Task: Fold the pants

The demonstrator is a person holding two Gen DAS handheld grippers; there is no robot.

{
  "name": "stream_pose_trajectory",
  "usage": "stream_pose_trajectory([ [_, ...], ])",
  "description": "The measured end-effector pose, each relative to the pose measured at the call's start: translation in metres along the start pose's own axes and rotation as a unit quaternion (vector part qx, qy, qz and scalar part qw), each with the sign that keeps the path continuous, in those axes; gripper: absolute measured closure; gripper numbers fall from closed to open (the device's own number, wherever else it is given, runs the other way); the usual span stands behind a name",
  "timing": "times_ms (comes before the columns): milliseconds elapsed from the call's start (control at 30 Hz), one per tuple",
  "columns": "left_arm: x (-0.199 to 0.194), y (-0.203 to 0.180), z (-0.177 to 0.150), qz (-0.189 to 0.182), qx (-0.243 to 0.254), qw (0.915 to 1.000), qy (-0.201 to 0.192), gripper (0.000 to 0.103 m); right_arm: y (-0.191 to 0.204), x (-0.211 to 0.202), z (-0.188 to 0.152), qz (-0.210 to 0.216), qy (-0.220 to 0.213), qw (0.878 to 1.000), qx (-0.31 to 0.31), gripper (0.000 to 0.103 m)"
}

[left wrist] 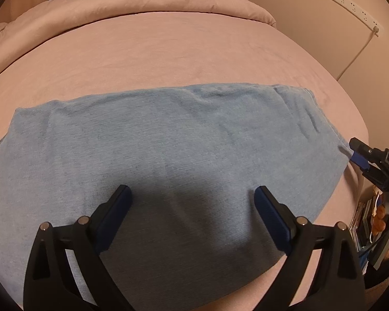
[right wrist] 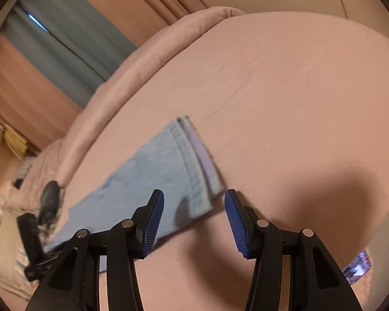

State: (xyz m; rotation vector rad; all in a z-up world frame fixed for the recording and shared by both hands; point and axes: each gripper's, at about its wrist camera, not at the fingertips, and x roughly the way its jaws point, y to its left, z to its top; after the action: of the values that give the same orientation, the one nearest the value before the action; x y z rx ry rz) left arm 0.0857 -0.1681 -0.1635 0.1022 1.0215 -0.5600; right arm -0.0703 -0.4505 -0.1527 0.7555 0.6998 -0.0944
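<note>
A pink bed (left wrist: 168, 51) fills both views. The light blue pants (left wrist: 168, 134) lie flat across the middle of the left wrist frame; in the right wrist frame a hemmed leg end (right wrist: 192, 160) sits at centre. The left hand-held gripper (left wrist: 193, 194) hangs spread open over the denim. The right hand-held gripper (right wrist: 194, 202) is open too, its fingers straddling the hem corner.
</note>
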Motion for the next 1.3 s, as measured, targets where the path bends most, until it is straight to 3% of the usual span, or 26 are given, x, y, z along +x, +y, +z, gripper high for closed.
stream_pose_trajectory([
  [333,0.002,-0.003,0.001,0.003,0.009,1.0000,0.004,0.006,0.017,-0.005,-0.007,-0.021,0.005,1.000,-0.015,0.051],
  [600,0.002,-0.005,0.001,0.007,0.013,0.9999,0.005,0.005,0.024,-0.010,-0.007,0.006,0.003,1.000,-0.014,0.051],
  [833,0.002,-0.004,-0.001,0.005,0.016,0.9998,0.007,0.005,0.017,0.011,-0.001,0.018,0.003,1.000,0.009,0.051],
  [900,0.003,-0.004,0.001,0.004,0.014,0.9999,0.009,0.004,0.014,0.018,0.004,0.023,-0.003,1.000,0.020,0.068],
  [933,0.002,-0.004,0.001,0.005,0.011,0.9999,0.008,0.004,0.012,0.021,0.006,0.021,-0.005,0.999,0.026,0.086],
  [967,0.002,-0.004,0.001,0.004,0.006,0.9999,0.007,0.004,0.011,0.024,0.008,0.020,-0.010,0.999,0.027,0.093],
  [1067,0.000,-0.002,0.002,0.000,-0.007,1.0000,0.005,0.005,0.015,0.027,0.011,0.022,-0.023,0.999,0.017,0.094],
  [1200,0.000,-0.003,0.003,0.001,-0.012,0.9999,0.005,0.005,0.036,0.010,0.017,0.016,-0.076,0.997,-0.028,0.095],
  [1300,0.003,-0.007,0.005,0.008,-0.008,0.9999,0.007,0.005,0.040,0.010,0.022,0.014,-0.080,0.996,-0.035,0.095],
])
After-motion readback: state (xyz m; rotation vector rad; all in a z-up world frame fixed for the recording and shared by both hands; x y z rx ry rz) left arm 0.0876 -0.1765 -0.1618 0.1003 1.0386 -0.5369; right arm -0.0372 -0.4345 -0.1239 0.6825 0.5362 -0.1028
